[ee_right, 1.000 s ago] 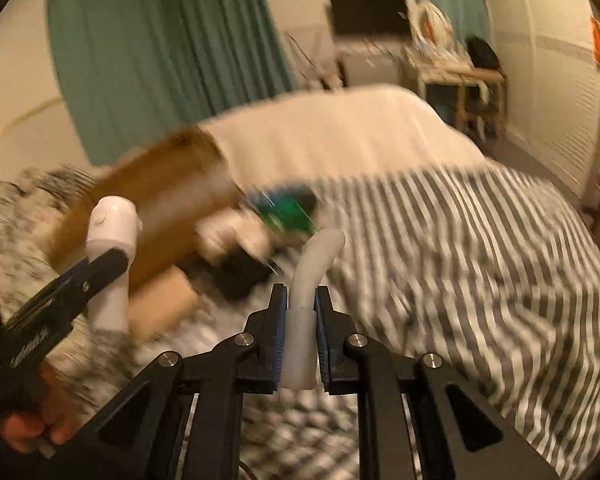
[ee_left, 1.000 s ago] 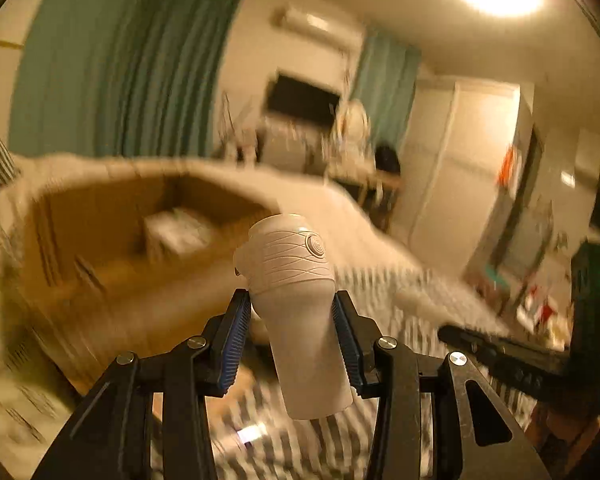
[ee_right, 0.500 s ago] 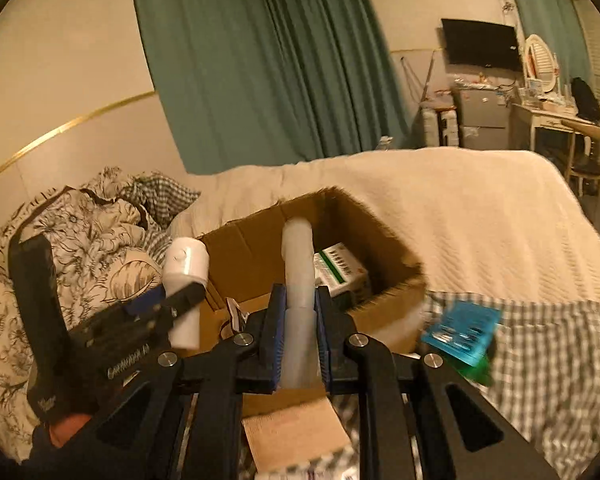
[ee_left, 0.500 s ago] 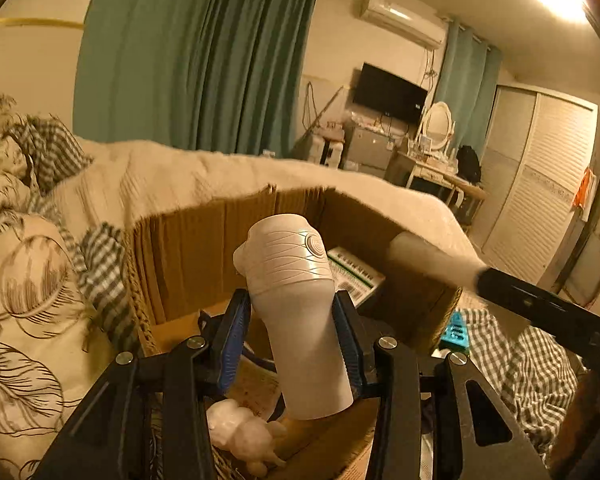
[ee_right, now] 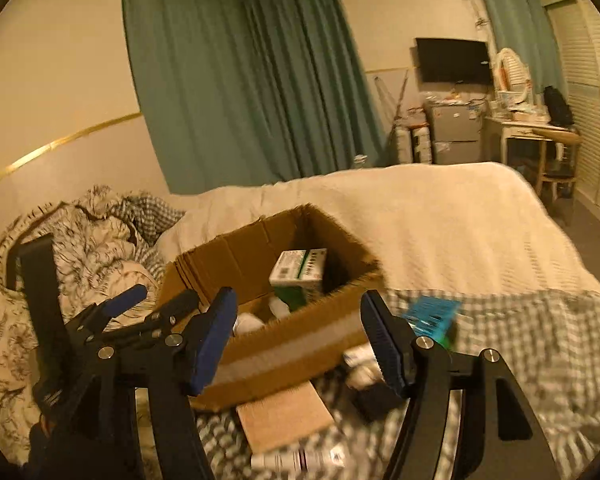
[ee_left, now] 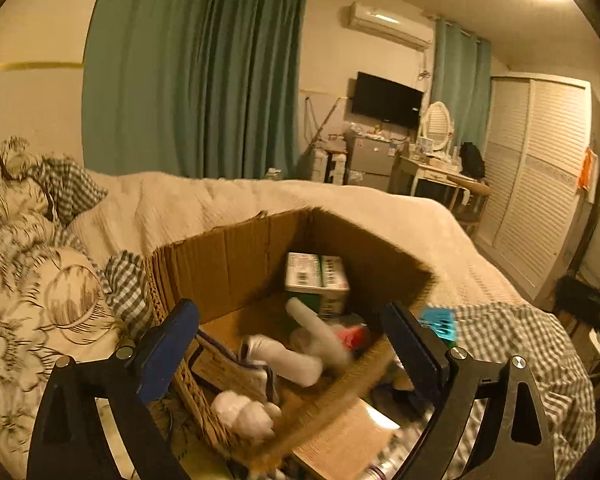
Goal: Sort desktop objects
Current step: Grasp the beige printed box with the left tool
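Gaping empty, left claw (ee_left: 290, 344) and right claw (ee_right: 296, 330), above corrugated cardboard box (ee_left: 236, 256), smooth white bottle (ee_left: 284, 360) inside

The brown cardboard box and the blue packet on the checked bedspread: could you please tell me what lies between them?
In the right wrist view, only checked bedspread shows between the brown cardboard box and the blue packet; the open right gripper's finger hides the lower stretch.

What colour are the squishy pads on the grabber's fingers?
Blue. The pads show best in the right wrist view, on the open right gripper.
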### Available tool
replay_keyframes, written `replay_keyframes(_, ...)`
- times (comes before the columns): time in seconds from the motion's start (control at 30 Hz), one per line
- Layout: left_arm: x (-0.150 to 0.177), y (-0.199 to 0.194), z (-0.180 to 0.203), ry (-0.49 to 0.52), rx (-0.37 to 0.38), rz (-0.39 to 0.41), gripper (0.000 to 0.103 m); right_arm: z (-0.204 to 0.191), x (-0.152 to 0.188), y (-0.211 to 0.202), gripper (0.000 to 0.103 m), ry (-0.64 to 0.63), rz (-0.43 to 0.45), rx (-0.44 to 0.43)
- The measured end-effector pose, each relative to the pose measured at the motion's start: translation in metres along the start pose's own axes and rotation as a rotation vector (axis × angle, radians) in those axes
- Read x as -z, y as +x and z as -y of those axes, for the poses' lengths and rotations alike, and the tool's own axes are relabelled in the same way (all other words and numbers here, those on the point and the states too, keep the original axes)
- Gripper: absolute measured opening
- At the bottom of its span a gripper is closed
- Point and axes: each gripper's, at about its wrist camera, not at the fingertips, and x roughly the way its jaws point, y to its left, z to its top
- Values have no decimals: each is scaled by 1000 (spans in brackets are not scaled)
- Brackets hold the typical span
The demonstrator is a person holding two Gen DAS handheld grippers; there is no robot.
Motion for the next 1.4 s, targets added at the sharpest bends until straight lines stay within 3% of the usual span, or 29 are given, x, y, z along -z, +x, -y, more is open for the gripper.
replay_keyframes(0.13, 1, -38, 19, 36, 36, -17, 97, 8, 3, -66, 64, 33, 18, 60)
replay_keyframes(0.3, 23, -51, 40, 36, 80, -79, 100, 21, 25, -97, 65, 56, 4, 106)
replay_keyframes(0.43, 69, -42, 55, 43, 81, -107, 100, 33, 59, -83, 65, 33, -17, 108)
replay_keyframes(0.57, 111, -19, 68, 50, 155, -128, 100, 43, 96, -42, 65, 18, -75, 135)
replay_keyframes(0.63, 125, 3, 73, 80, 176, -181, 100, 53, 116, -22, 65, 42, -113, 122)
replay_keyframes(0.8, 138, 51, 67, 80, 103, -250, 100, 63, 144, 10, 65, -12, -199, 119)
replay_keyframes(0.97, 143, 85, 55, 38, 82, -317, 100, 66, 150, 26, 65, -39, -217, 84)
replay_keyframes(1.3, 154, 105, 77, 229, 29, -327, 103, 75, 159, 29, 69, 31, -242, 81)
replay_keyframes(1.4, 155, 102, 80, 254, 62, -331, 103, 74, 162, 27, 69, 35, -253, 94)
